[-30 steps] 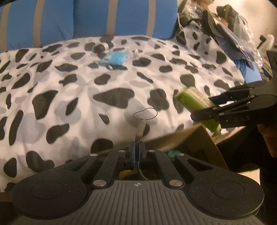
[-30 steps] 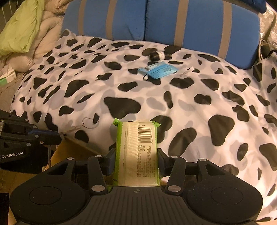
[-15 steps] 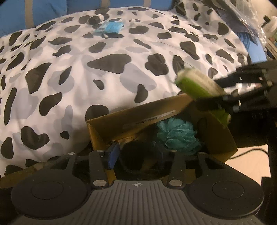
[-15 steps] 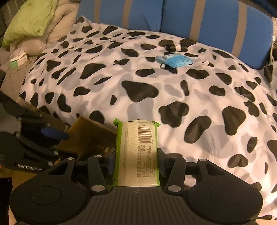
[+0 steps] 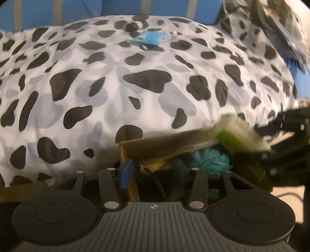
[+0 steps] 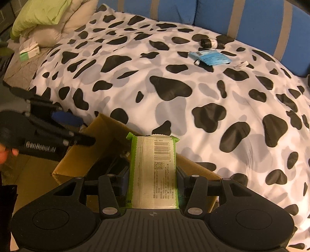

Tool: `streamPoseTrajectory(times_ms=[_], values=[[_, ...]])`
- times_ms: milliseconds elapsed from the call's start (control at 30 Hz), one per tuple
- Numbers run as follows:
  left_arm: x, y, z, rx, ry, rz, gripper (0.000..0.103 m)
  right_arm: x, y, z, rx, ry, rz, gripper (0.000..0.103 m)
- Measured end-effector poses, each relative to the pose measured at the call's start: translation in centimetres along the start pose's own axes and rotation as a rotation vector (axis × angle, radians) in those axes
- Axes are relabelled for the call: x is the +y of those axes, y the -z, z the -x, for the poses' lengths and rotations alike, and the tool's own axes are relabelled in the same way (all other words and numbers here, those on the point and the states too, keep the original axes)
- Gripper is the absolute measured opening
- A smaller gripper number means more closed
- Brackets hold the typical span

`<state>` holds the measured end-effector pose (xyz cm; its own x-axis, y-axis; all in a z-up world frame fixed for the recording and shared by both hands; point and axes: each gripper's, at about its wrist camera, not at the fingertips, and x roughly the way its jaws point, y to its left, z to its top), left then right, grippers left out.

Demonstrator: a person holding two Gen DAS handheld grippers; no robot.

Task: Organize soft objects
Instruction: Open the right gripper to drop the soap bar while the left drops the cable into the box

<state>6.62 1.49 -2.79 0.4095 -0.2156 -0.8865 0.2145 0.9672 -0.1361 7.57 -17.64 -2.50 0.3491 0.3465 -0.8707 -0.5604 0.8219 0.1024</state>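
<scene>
Over cardboard box (image 6: 108, 143) | right gripper (image 6: 153, 174) jaws clamp tissue pack (image 6: 155, 170) | left gripper (image 5: 153, 168) jaws parted, empty

I see a white bed cover (image 6: 174, 108) blotched black and grey, blue cushions (image 6: 242, 17) with tan stripes, a brown cardboard box (image 6: 100, 143), a green-edged white packet (image 6: 153, 170), a teal puff (image 5: 210, 160), a light-blue pouch (image 6: 210, 57), and a lime pillow (image 6: 40, 13).
</scene>
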Motion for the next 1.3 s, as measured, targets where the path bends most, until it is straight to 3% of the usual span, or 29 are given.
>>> streamPoseTrajectory(times_ms=[200, 267, 333, 633, 1033, 1300], values=[[1.1, -0.2, 0.7, -0.037, 0.043, 0.059, 0.046, 1.2, -0.3, -0.5, 0.018, -0.091, 0.032, 0.052], [1.1, -0.2, 0.7, -0.04, 0.04, 0.062, 0.046, 1.7, -0.5, -0.2, -0.002, -0.125, 0.049, 0.061], [1.1, -0.1, 0.6, -0.036, 0.028, 0.058, 0.046, 2.0, -0.7, 0.3, -0.026, -0.147, 0.058, 0.079], [0.8, -0.5, 0.1, -0.006, -0.009, 0.052, 0.046, 0.6, -0.7, -0.3, 0.004, -0.078, -0.003, 0.097], [-0.5, -1.2, -0.6, 0.019, -0.011, 0.028, 0.046, -2.9, -0.1, -0.7, 0.04, 0.052, -0.128, 0.1], [-2.1, -1.8, -0.8, 0.016, 0.001, -0.002, 0.046, -4.8, 0.6, -0.1, 0.015, 0.116, -0.192, 0.1]])
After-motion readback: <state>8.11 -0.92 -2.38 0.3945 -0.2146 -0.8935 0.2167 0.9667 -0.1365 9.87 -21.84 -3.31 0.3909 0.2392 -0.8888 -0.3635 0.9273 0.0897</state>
